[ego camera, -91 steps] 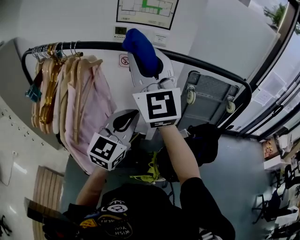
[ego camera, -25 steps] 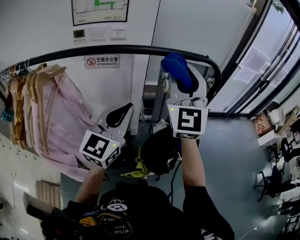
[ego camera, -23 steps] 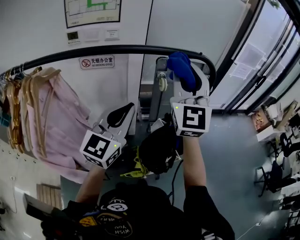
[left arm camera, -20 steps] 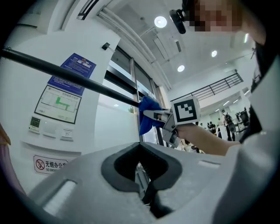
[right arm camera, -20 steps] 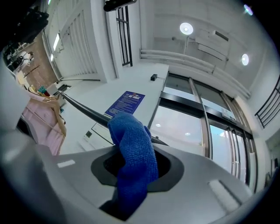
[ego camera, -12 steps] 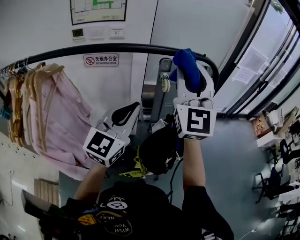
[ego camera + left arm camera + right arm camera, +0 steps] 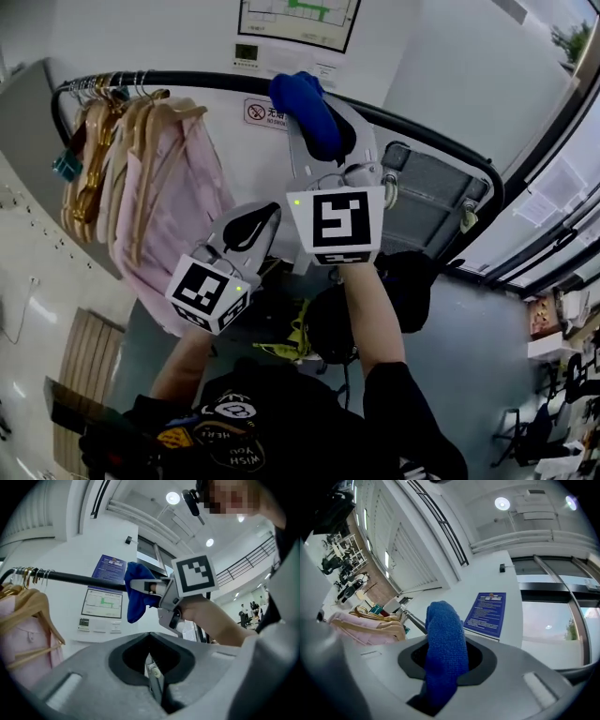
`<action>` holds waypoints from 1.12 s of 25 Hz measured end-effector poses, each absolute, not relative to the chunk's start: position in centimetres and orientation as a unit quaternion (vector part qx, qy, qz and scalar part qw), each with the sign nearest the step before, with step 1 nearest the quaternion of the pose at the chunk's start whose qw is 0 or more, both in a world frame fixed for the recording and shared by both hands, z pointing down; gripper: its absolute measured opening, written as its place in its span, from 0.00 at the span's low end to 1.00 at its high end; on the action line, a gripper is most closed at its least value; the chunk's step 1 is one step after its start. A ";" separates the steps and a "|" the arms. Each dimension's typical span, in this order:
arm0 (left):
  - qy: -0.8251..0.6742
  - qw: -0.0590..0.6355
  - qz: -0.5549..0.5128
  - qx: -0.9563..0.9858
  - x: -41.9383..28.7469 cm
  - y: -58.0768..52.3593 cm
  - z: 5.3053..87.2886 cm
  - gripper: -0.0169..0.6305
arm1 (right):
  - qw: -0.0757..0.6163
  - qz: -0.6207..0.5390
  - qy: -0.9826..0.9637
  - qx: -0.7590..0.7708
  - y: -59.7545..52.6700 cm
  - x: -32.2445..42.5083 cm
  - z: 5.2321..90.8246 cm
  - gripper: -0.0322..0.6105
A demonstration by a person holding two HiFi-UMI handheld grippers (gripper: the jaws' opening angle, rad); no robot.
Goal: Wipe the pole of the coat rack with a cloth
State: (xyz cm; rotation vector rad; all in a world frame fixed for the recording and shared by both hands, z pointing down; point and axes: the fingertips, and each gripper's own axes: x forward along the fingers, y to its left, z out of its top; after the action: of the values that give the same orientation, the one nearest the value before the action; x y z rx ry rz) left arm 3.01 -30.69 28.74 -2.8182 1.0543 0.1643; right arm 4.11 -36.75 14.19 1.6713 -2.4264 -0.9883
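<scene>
**Cloth back along the pole towards the hangers**

Half a second ago the blue cloth [image 7: 307, 103] was pressed to the pole [image 7: 187, 82] close to its right-hand bend. Now it sits further left on the straight run, just right of the no-smoking sign [image 7: 260, 113] and nearer the wooden hangers [image 7: 111, 131]. This is much the same spot it held some seconds back. The right gripper [image 7: 326, 131] has its jaws clamped on the cloth, which bulges up between them and folds over the top of the bar. The left gripper [image 7: 153, 674] has stayed low and to the left, below the pole and clear of it. Its jaws are pressed together with nothing between them.

The black pole runs across a white wall [image 7: 141, 37] and curves down at both ends. The hangers crowd its left end, with a pink garment [image 7: 178, 216] hanging from them. A framed floor plan [image 7: 298, 14] is fixed to the wall above the sign. Behind the rack's right half leans a grey trolley [image 7: 422, 202] with its castors showing. Dark-framed windows [image 7: 562, 197] run along the right. The floor [image 7: 469, 375] is grey.
</scene>
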 end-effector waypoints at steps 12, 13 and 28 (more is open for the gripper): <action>0.362 0.054 0.054 -0.929 1.3 -31.3 29.5 0.02 | 0.065 -0.384 -0.742 0.545 -37.8 0.3 14.3 0.20; 0.355 0.054 0.054 -0.932 1.9 -31.3 29.5 0.02 | 0.060 -0.378 -0.741 0.552 -37.3 1.7 14.2 0.20; 0.206 0.050 0.058 -0.976 15.2 -28.1 29.3 0.02 | 0.013 -0.280 -0.655 0.702 -29.3 28.9 14.1 0.20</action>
State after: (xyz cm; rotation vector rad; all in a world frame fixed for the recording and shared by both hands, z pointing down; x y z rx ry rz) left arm 15.17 -28.14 29.31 -2.9710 0.6277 0.1760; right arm 28.88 -29.29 14.05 2.1860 -2.0413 -0.8712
